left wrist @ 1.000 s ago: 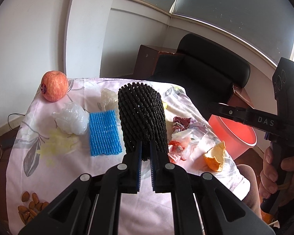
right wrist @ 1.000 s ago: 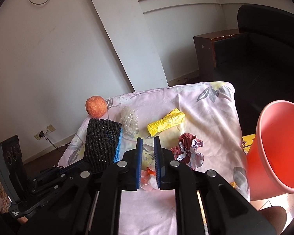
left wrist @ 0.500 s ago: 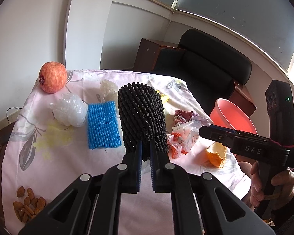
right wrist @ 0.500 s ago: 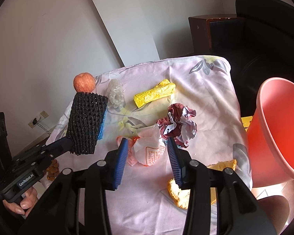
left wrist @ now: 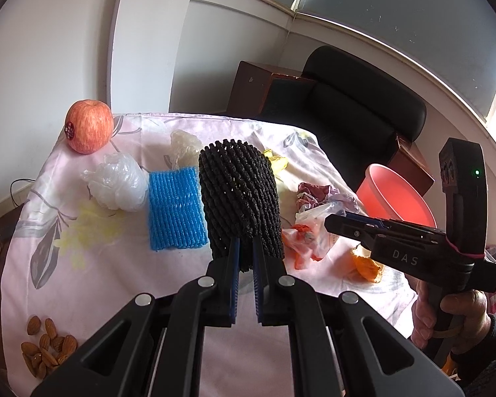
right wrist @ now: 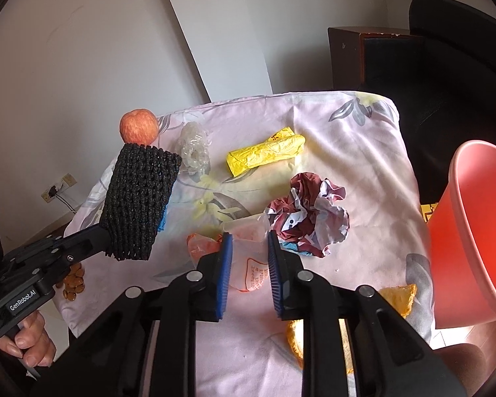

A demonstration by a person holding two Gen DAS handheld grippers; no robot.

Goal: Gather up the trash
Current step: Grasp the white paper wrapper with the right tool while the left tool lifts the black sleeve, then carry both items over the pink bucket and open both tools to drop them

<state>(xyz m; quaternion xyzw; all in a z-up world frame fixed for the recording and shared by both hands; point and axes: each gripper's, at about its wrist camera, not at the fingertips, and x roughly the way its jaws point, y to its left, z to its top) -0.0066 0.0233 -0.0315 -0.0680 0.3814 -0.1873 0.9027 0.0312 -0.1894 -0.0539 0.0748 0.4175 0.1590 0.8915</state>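
Observation:
My left gripper (left wrist: 245,248) is shut on a black foam net sleeve (left wrist: 239,198), held upright above the table; it also shows in the right wrist view (right wrist: 139,201). My right gripper (right wrist: 248,248) is open, its jaws on either side of a clear plastic bag with orange print (right wrist: 249,258) lying on the pink cloth. The same bag (left wrist: 309,236) shows in the left wrist view just ahead of the right gripper's fingers (left wrist: 347,223). A red bin (right wrist: 479,231) stands at the table's right edge.
On the floral pink cloth (right wrist: 363,152) lie a crumpled maroon wrapper (right wrist: 309,215), a yellow wrapper (right wrist: 266,154), a blue foam net (left wrist: 175,210), white plastic wads (left wrist: 115,182), orange peel (right wrist: 396,297), an apple (left wrist: 88,125) and almonds (left wrist: 46,344). A black armchair (left wrist: 347,112) stands behind.
My right gripper opened, moved forward and down, and now straddles the clear plastic bag. My left gripper still holds the black net and has barely moved.

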